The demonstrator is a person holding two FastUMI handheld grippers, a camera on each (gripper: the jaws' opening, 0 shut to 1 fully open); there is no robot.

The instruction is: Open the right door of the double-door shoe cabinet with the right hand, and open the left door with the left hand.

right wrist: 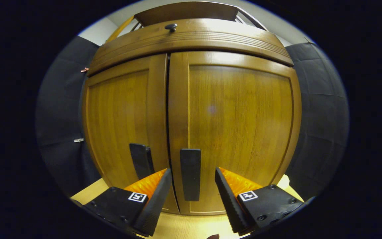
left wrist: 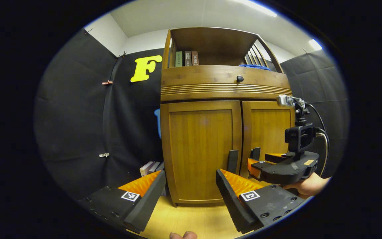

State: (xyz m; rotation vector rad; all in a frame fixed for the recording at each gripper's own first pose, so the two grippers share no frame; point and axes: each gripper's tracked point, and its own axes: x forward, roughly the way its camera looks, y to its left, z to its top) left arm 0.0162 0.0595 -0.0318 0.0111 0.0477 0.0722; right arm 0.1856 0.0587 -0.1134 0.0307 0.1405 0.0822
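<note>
The wooden shoe cabinet has both doors closed. In the left gripper view, its left door [left wrist: 201,146] faces me, with a dark upright handle [left wrist: 232,161] at its inner edge. My left gripper [left wrist: 191,189] is open and holds nothing, a short way back from that door. The right door [right wrist: 240,126] has its own handle [right wrist: 190,174], which stands between the spread fingers of my open right gripper [right wrist: 191,191]; neither finger presses on it. The left door's handle [right wrist: 141,161] is just beside it. From the left gripper view, the right gripper [left wrist: 260,161] is at the right door [left wrist: 270,129], held by a hand [left wrist: 307,186].
Above the doors is a drawer with a round knob [left wrist: 240,78], and over it an open shelf with books [left wrist: 186,58] and a blue item [left wrist: 255,66]. More books [left wrist: 151,167] lean on the floor left of the cabinet. Black cloth walls flank it on a wooden floor [left wrist: 191,219].
</note>
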